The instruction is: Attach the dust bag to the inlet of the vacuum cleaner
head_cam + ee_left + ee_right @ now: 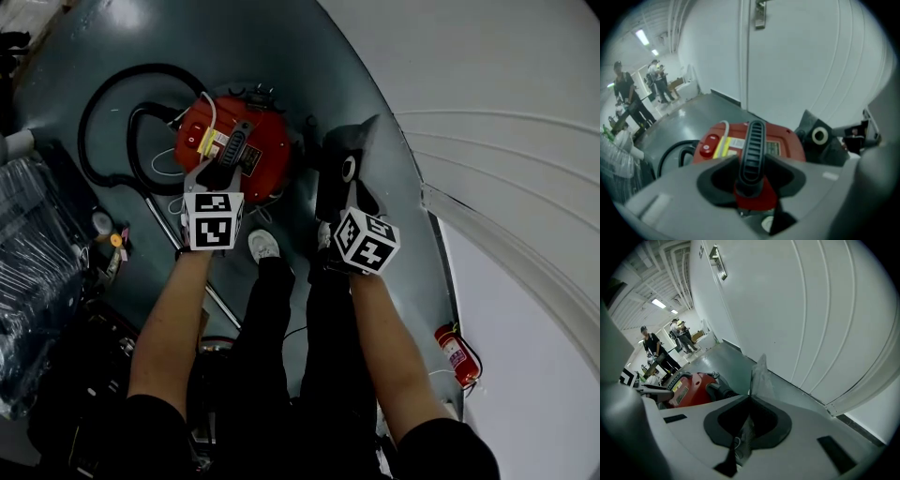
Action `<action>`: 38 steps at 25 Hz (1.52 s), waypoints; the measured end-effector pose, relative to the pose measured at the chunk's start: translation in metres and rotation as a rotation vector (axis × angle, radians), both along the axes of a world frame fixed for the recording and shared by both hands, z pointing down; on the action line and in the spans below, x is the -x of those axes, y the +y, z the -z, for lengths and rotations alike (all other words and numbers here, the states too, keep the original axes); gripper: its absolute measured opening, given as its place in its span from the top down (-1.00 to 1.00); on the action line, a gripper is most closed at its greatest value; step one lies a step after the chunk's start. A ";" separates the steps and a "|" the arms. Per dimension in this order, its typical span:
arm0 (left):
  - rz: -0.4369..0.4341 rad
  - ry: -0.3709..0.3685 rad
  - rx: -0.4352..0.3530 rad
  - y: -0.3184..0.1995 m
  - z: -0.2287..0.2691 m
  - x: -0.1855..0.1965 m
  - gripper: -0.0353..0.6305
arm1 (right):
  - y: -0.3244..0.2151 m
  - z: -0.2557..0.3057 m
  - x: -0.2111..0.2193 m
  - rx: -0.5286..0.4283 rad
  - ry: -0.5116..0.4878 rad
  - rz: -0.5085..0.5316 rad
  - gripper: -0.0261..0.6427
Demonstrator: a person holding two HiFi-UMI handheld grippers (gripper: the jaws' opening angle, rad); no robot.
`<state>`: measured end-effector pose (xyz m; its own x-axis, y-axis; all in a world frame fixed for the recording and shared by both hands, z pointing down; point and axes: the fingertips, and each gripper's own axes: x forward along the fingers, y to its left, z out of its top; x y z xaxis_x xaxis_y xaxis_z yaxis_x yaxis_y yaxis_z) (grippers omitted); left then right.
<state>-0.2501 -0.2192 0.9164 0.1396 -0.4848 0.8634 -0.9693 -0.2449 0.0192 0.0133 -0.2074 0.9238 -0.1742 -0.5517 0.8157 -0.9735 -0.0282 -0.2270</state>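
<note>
A red vacuum cleaner (267, 150) stands on the grey floor, seen from above in the head view. My left gripper (219, 174) hangs over its top, and the black ribbed handle (753, 145) stands between the open jaws with a gap on each side. My right gripper (339, 208) is shut on an edge of the grey dust bag (349, 159), which hangs just right of the vacuum cleaner (691, 389). The bag's white-ringed round hole (818, 136) faces the left gripper. In the right gripper view the bag (761, 373) is a thin sheet pinched between the jaws.
A black hose (111, 101) loops on the floor left of the vacuum, with a metal tube (161, 217) beside it. A white curved wall (506, 141) rises at the right. A red fire extinguisher (455, 354) stands by it. Plastic-wrapped goods (33, 262) are at left. People (628, 98) stand far off.
</note>
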 end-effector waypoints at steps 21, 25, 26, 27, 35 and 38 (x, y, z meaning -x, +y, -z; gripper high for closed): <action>-0.080 0.017 0.014 0.003 -0.006 -0.003 0.42 | 0.004 -0.036 0.033 0.080 -0.021 0.038 0.89; -0.096 0.006 0.044 0.005 -0.013 -0.003 0.45 | 0.003 -0.037 0.037 0.093 -0.049 0.035 0.89; -0.101 0.002 0.048 0.006 -0.014 -0.003 0.46 | 0.002 -0.037 0.038 0.099 -0.064 0.025 0.89; -0.106 -0.002 0.047 0.006 -0.016 -0.003 0.47 | 0.002 -0.038 0.039 0.106 -0.082 0.013 0.89; -0.098 0.016 0.049 0.007 -0.017 -0.002 0.47 | 0.001 -0.039 0.049 0.125 -0.155 -0.041 0.89; -0.095 0.017 0.048 0.007 -0.018 -0.001 0.47 | 0.001 -0.039 0.051 0.110 -0.191 -0.050 0.89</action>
